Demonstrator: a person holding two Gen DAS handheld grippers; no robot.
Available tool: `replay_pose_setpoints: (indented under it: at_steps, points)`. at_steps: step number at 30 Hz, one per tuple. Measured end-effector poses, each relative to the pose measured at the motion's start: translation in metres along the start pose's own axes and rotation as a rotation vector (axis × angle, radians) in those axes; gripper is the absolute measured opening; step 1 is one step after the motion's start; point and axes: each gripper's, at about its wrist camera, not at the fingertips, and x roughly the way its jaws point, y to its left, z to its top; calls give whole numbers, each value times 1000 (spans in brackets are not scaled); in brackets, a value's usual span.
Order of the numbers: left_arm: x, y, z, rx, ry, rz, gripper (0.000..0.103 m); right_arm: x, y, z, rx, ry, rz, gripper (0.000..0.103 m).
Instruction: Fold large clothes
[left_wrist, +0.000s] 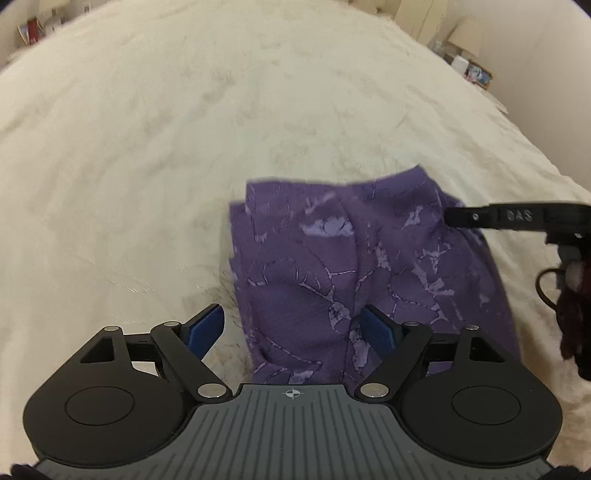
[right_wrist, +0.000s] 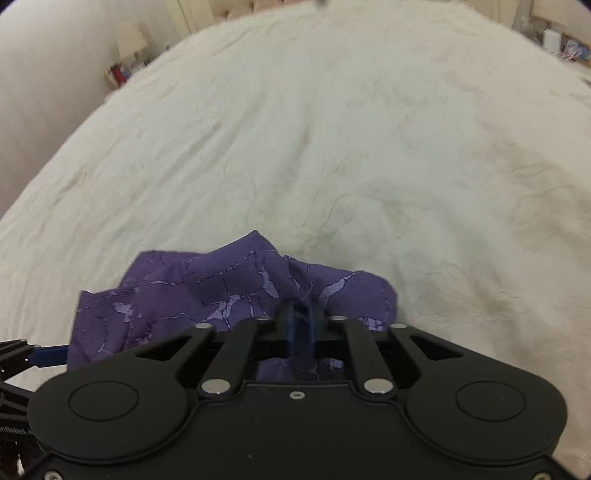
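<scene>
My left tongs (left_wrist: 293, 328) stand wide open over the near part of the purple cloth (left_wrist: 354, 273), blue pads (left_wrist: 207, 328) spread apart and pressing on nothing. One pad hangs over the cloth, the other over the bedspread (left_wrist: 147, 166) just beside its edge.

My right tongs (right_wrist: 299, 325) are nearly closed, pads pinching a raised bunch of the cloth (right_wrist: 229, 288) between them. In the left view their black finger (left_wrist: 480, 216) reaches in from the right and meets the cloth at its far right edge.

The cloth lies folded in layers on the cream bedspread (right_wrist: 332, 147), flat under my left tongs and rumpled where the right ones hold it. A lamp (right_wrist: 129, 38) and small clutter sit past the bed.
</scene>
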Motion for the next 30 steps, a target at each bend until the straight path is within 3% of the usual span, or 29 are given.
replay_pose_setpoints:
  at_steps: [1,2,6,9,13,15,20,26,30]
  points:
    - [-12,-2,0,10,-27,15,80,-11,0,-3,1,-26,-4,55]
    - [-14,-7,0,16,-50,31,80,-23,2,-8,-1,-53,-10,60]
    - [-52,-16,-4,37,-99,76,87,-69,10,-31,-1,-116,-35,63]
    - [-71,-24,-8,45,-105,86,103,-99,16,-51,36,-139,-47,78]
    - [-95,-35,-19,57,-115,136,103,-132,25,-77,88,-158,-63,96]
    - [-103,-40,-24,58,-109,122,103,-145,30,-86,118,-161,-64,103]
    - [-121,-53,-36,64,-72,95,103,-172,43,-107,137,-163,-67,102]
    - [-141,-70,-52,108,-65,122,102,-197,60,-127,129,-161,-129,102]
    - [-154,-80,-63,132,-73,210,102,-212,68,-138,140,-163,-142,102]
